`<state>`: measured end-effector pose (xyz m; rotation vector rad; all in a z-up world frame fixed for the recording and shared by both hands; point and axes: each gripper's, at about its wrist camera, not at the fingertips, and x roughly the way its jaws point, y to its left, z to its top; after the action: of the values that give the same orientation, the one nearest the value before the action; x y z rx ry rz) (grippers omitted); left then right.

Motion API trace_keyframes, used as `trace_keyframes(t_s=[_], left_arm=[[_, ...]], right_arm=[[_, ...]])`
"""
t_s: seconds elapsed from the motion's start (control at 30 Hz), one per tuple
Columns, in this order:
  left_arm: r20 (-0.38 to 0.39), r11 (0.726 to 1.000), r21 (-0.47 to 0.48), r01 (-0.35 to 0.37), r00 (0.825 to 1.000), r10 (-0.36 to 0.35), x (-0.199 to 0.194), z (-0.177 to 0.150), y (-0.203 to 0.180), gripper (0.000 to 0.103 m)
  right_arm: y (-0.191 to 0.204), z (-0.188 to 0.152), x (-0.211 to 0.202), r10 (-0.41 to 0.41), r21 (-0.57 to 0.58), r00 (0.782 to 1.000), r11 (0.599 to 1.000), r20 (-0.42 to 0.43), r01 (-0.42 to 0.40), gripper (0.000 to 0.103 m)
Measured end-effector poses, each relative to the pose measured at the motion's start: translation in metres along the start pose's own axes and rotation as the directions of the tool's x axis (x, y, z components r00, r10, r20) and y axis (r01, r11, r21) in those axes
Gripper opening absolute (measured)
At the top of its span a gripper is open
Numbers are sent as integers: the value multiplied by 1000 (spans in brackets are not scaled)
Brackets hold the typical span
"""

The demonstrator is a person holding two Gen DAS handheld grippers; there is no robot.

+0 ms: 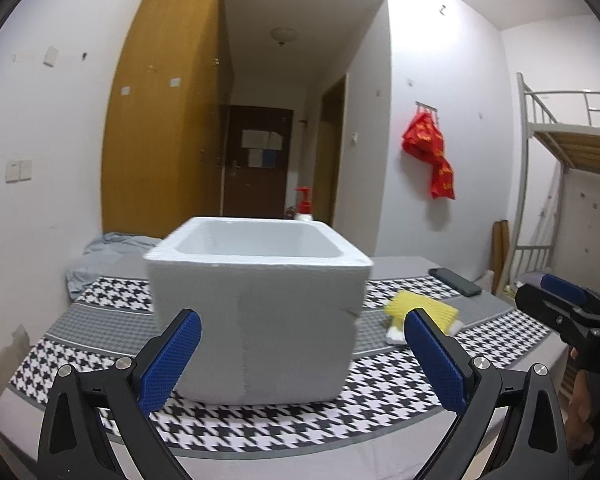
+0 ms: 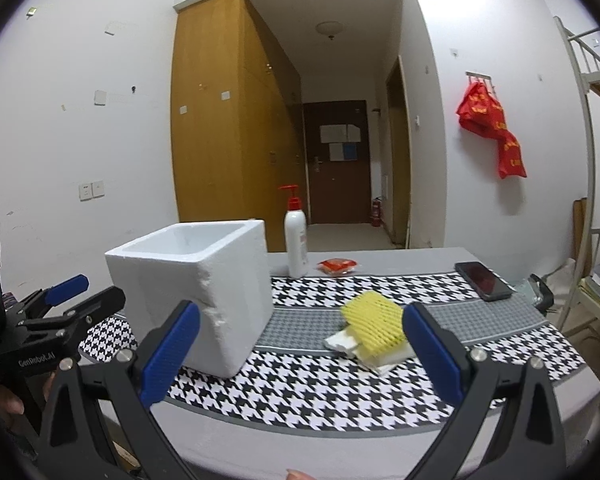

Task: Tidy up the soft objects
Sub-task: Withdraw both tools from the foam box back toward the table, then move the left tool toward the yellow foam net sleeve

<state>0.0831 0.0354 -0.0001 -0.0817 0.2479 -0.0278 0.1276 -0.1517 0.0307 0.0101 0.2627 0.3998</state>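
A white foam box (image 1: 256, 312) (image 2: 204, 292), open at the top, stands on the houndstooth cloth. Right of it lies a yellow foam net (image 1: 422, 310) (image 2: 374, 324) on top of white foam pieces (image 2: 352, 344). My left gripper (image 1: 300, 344) is open in front of the box, its blue fingers wide apart with nothing between them. My right gripper (image 2: 300, 340) is also open, facing the gap between the box and the yellow net. In the right wrist view the left gripper (image 2: 76, 292) shows at the far left; in the left wrist view the right gripper (image 1: 556, 300) shows at the far right.
A white pump bottle (image 2: 296, 246) with a red top and a red packet (image 2: 337, 266) stand behind the box. A black phone (image 2: 483, 275) (image 1: 456, 282) lies at the right of the cloth (image 2: 320, 392). A bunk bed frame (image 1: 540, 184) stands to the right.
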Motion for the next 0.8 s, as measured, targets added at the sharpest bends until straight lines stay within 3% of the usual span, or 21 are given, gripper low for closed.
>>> trace_keyframes(t_s=[0.27,0.8], left_arm=[[-28,993,53,104,994,-103,10,-3,-37,102],[-103,970,123,208,975,-196,21,-17,-88,102]], right_arm=[[-21,-3,-18,-69,27,998,997,-1,69,102],[-59,-16,-46,-152,108,988,982,-10,152,102]])
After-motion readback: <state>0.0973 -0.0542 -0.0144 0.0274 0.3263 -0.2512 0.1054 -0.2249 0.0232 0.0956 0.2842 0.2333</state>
